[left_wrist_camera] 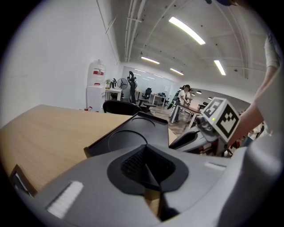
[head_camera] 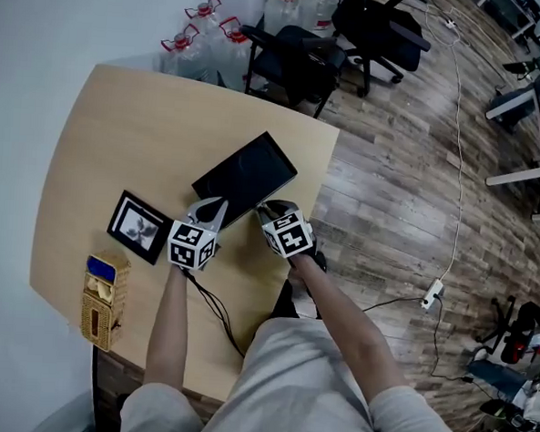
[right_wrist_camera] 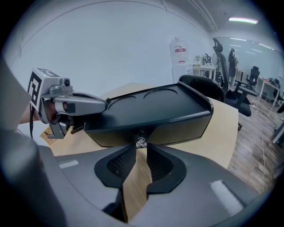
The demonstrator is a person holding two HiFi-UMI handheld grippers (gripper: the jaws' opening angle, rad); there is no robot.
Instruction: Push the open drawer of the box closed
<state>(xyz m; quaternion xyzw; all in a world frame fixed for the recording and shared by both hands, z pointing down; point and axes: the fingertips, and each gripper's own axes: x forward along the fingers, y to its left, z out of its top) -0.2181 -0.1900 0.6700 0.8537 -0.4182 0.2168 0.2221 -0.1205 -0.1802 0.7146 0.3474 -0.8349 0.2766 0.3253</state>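
A woven basket (head_camera: 103, 303) and a picture frame (head_camera: 140, 224) sit at the left of the wooden counter (head_camera: 120, 128), with water jugs (head_camera: 204, 33) and office chairs (head_camera: 302, 62) behind. The flat black box (right_wrist_camera: 151, 111) lies mid-counter, with round hollows in its lid. The left claw (left_wrist_camera: 146, 170) is closed and empty by its near corner, while the right claw (right_wrist_camera: 138, 153) is slightly apart with the drawer's small knob (right_wrist_camera: 141, 142) at its tips.

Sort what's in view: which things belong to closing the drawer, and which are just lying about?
Job: black box, drawer knob, left gripper, right gripper.
Lying about: picture frame, woven box, water bottles, office chairs.
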